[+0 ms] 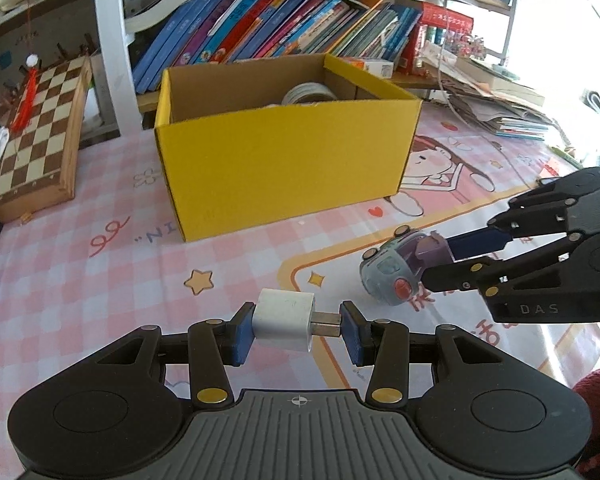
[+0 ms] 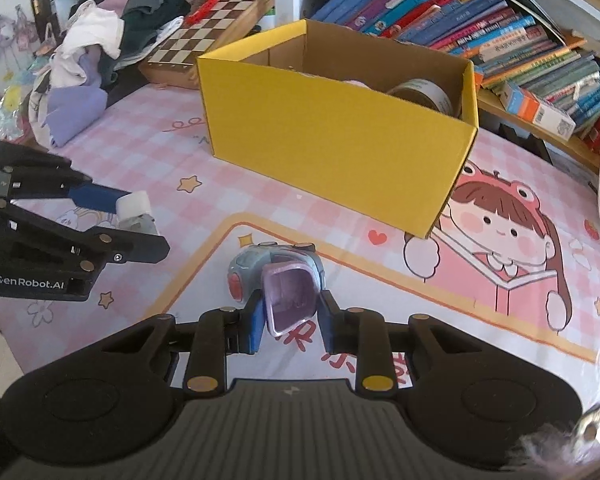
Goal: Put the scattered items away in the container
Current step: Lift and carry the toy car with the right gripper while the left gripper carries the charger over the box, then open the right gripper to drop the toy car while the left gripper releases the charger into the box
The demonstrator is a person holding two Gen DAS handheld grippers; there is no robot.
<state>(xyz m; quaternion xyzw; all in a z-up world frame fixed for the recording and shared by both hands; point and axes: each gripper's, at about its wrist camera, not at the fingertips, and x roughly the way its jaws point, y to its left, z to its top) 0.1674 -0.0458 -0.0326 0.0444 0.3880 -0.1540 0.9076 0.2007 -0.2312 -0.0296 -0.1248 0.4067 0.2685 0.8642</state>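
It was a child's room at home: behind the yellow box [image 1: 284,160] leaned rows of picture books [image 1: 268,20], a chessboard [image 1: 40,132] left of it, piled clothes [image 2: 100,48] beyond.

White lettering reading "GenRobot.AI" is showing on the black body of the left claw [image 2: 140,220], well to the left of the yellow box [image 2: 340,140] in the right wrist view. The letters "DAS" are standing out in relief on the black body of the right claw [image 1: 428,264]. In front of the yellow box [image 1: 284,168], the pink checked worktop [image 1: 100,280] is carrying the printed fragment "NI". The book spines behind the box are appearing too small to read.
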